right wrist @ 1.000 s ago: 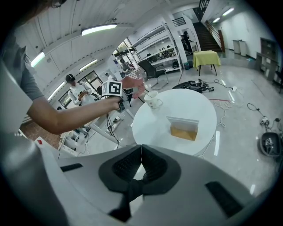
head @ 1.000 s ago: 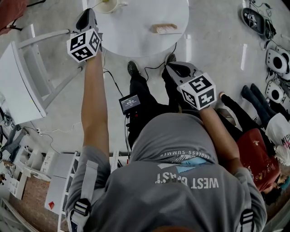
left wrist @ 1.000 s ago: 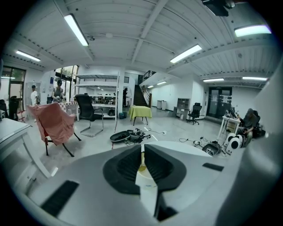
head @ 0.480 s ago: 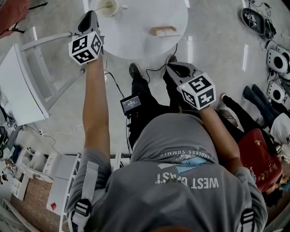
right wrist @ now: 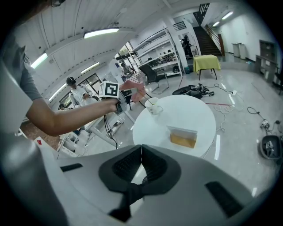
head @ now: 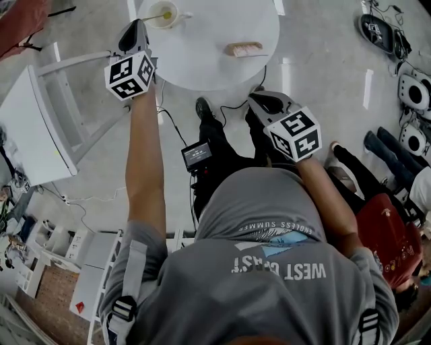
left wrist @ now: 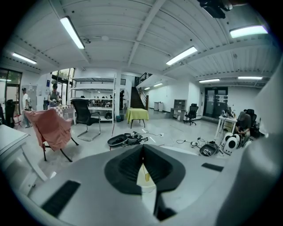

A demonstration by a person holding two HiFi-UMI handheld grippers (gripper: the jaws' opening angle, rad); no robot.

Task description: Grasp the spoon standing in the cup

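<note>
A white cup [head: 163, 13] stands at the near left rim of the round white table [head: 222, 27], with a thin spoon [head: 149, 17] leaning out of it to the left. My left gripper [head: 137, 25] is at that handle. In the left gripper view its jaws [left wrist: 143, 152] have just closed. They meet on the spoon's thin stem, which runs down to the yellowish bowl [left wrist: 147, 177] in the cup [left wrist: 146, 183]. My right gripper [head: 259, 100] hangs short of the table, shut [right wrist: 141, 152] with nothing in it. The cup [right wrist: 154, 107] lies far ahead of it.
A small clear box with a tan block [head: 243, 48] sits in the middle of the table. A white chair frame [head: 40, 121] stands to the left. Cables, a small screen [head: 196, 155], white devices [head: 411, 87] and a red bag [head: 384, 229] lie on the floor.
The table and cup now sit a little lower in the head view, so the whole cup shows. Both arms have hardly moved.
</note>
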